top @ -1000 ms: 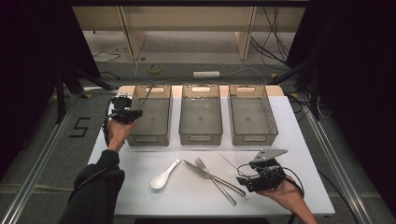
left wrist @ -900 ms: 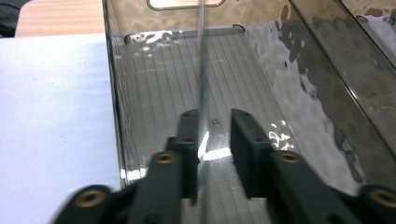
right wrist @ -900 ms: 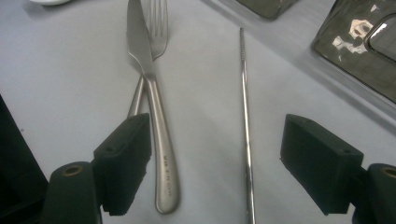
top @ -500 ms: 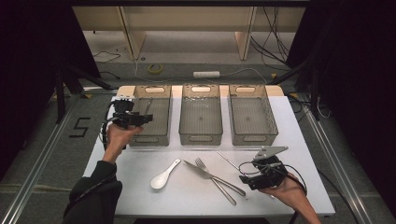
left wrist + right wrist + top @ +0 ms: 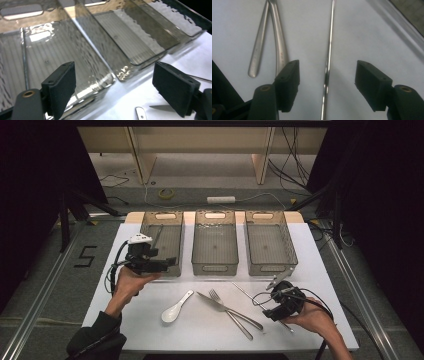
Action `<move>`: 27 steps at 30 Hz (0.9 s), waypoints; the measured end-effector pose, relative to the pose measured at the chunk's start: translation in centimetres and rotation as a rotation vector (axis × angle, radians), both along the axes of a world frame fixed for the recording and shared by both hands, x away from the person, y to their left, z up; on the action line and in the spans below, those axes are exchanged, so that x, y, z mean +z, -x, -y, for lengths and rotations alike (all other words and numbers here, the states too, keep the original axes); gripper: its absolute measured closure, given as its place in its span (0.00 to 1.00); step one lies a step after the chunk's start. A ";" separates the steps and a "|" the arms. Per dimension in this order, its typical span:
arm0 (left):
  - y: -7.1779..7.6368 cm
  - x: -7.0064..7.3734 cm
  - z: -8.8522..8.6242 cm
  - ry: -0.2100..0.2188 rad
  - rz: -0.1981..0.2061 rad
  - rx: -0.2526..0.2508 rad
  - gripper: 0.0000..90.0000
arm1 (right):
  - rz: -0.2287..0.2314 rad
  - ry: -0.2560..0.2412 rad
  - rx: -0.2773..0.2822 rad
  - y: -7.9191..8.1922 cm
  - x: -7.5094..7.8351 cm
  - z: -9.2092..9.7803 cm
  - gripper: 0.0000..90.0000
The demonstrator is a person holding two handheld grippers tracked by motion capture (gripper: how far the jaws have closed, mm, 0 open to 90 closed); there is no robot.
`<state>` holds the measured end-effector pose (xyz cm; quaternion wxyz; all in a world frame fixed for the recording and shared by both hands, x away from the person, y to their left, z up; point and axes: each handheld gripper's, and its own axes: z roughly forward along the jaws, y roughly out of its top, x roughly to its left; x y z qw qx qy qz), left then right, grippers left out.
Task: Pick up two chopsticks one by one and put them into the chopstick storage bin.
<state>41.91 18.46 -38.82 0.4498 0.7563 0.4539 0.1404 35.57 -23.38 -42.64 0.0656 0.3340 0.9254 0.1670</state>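
My left gripper (image 5: 166,264) hovers open at the front rim of the left grey bin (image 5: 150,222); its empty jaws (image 5: 117,91) look across the bins. A thin metal chopstick (image 5: 24,62) lies inside that bin. My right gripper (image 5: 274,311) is low over the table's front right, open, and a second metal chopstick (image 5: 327,62) runs between its jaws without touching them. The handles of a fork (image 5: 258,50) and a knife (image 5: 279,42) lie just to its left. The fork (image 5: 230,315), the knife (image 5: 227,309) and a white spoon (image 5: 175,309) rest on the white table (image 5: 200,335).
A middle bin (image 5: 215,270) and a right bin (image 5: 252,240) stand beside the left one along the table's back half. The table's right edge (image 5: 397,27) runs close to my right gripper. Cables trail from both grippers.
My left gripper has moved nearer and to the right, from beside the left bin to its front rim. The right gripper has hardly shifted over the chopstick.
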 end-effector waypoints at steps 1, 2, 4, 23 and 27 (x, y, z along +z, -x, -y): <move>0.3 -0.1 0.2 0.015 0.002 -0.011 0.19 | -0.009 0.010 0.001 -0.1 -0.1 0.0 0.45; 0.7 -0.1 0.3 0.025 -0.001 -0.022 0.19 | -0.016 0.022 0.008 -0.2 -0.2 -0.1 0.46; 1.0 -0.2 0.5 0.023 0.001 -0.032 0.18 | -0.029 0.047 0.007 -0.5 -0.5 -0.1 0.48; 6.8 -2.3 3.1 0.002 0.095 -0.168 0.17 | -0.092 0.126 0.048 -1.0 -1.9 -0.4 0.73; 7.2 -2.5 3.2 0.004 0.109 -0.176 0.17 | -0.104 0.141 0.041 -1.0 -2.1 -0.4 0.77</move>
